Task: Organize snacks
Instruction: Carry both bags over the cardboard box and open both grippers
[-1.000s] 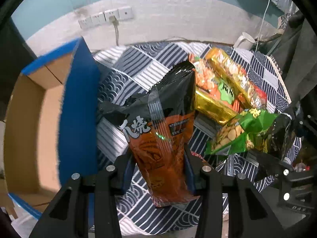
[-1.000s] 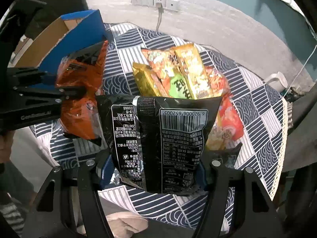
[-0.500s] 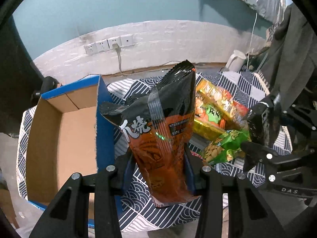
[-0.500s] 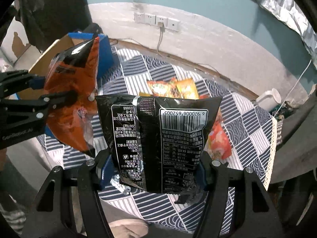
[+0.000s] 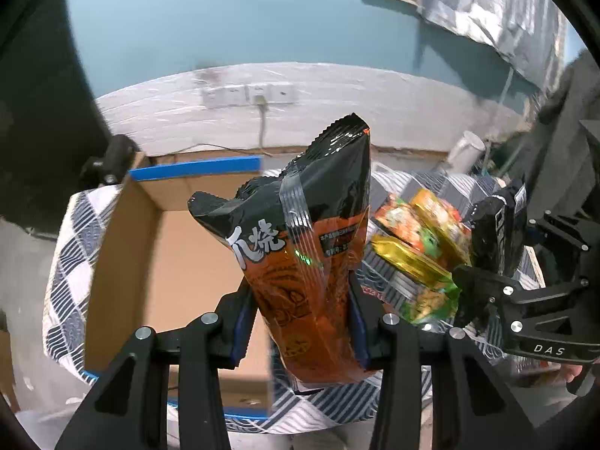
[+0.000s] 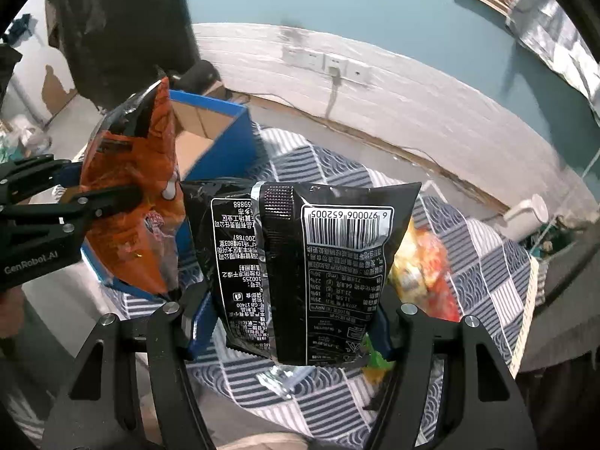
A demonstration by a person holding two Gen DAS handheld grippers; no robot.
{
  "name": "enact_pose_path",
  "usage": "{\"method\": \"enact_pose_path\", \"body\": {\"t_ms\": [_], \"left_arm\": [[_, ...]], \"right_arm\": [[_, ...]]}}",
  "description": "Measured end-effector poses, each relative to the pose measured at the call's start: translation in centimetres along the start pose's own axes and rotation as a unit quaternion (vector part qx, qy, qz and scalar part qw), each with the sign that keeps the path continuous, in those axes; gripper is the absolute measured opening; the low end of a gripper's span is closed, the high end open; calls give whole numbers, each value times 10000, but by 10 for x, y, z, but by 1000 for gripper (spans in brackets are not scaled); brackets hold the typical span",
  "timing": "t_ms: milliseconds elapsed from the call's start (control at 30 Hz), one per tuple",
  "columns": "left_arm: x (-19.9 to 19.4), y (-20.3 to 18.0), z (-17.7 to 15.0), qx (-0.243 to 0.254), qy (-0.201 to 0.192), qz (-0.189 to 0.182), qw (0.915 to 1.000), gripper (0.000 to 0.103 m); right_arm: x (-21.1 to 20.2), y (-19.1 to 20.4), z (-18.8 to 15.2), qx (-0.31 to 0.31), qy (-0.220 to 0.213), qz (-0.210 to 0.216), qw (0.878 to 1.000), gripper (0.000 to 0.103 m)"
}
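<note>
Both claws have risen since a second ago, and the cardboard box now sits lower and fuller in my left view, its whole floor showing.

Left wrist view: my left claw is clamped on one orange-and-black snack bag, fingers pressed against its lower sides, bag upright and held in the air. The box, brown inside with blue edges, lies from 9 to 7 o'clock behind the bag; I see nothing lying in it. At 3 o'clock a pile of snack packets rests on the patterned tabletop; I count about four, though they overlap and blur. My right claw enters at 3 to 4 o'clock with one black bag seen edge-on.

Right wrist view: my right claw is closed on that black bag, barcode side toward me, upright in the air. At 9 o'clock my left claw grips the orange bag, hanging in front of the blue-walled box. The remaining packets peek out at 4 o'clock, too blurred to count.
</note>
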State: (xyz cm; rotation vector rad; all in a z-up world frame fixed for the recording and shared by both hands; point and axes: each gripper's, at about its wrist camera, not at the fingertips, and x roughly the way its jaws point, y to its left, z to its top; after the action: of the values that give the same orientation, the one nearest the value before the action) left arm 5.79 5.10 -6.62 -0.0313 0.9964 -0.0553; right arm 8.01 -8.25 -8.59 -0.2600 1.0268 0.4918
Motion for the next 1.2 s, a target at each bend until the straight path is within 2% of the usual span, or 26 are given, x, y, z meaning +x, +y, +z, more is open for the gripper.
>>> {"method": "enact_pose_path", "body": {"t_ms": [300, 567, 900, 1200], "left_arm": [[-3, 58, -4, -433, -75, 287, 9986, 44], [-5, 103, -11, -651, -247, 754, 9947, 44], [21, 156, -26, -1222, 95, 746, 9897, 44], [29, 170, -34, -1273, 273, 778, 9884, 45]], "right_arm": [[20, 40, 38, -123, 57, 326, 9994, 66], [49, 85, 69, -225, 253, 676, 9971, 66], [87, 123, 90, -260, 600, 949, 9933, 66], [105, 144, 96, -296, 760, 1063, 9910, 69]]}}
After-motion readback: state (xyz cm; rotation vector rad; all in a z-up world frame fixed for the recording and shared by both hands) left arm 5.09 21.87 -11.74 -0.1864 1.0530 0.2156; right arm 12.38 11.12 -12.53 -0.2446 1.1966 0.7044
